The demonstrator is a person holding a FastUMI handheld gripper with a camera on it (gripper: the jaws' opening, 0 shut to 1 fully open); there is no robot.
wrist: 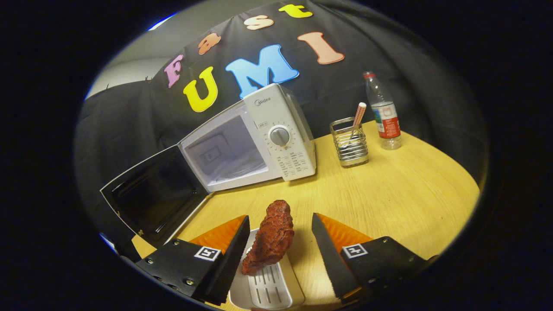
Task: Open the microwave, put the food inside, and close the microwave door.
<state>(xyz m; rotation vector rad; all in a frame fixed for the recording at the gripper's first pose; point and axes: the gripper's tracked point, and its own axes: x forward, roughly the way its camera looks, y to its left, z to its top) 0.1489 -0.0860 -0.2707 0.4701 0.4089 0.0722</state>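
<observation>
A white microwave (276, 138) stands on the wooden table (389, 203) beyond my fingers, its dark door (155, 203) swung wide to the left and its pale cavity (224, 151) showing. A reddish-brown piece of food (272, 237) leans on a small white slatted tray (268, 289) between my fingers. My gripper (281, 217) is open around the food. The left finger is close beside it, and the right finger stands clearly apart from it.
To the right of the microwave is a wire holder (350, 147) with a striped stick (358, 114) in it. A clear plastic bottle (384, 112) stands further right, near the black cloth wall. Bare table spreads out ahead on the right.
</observation>
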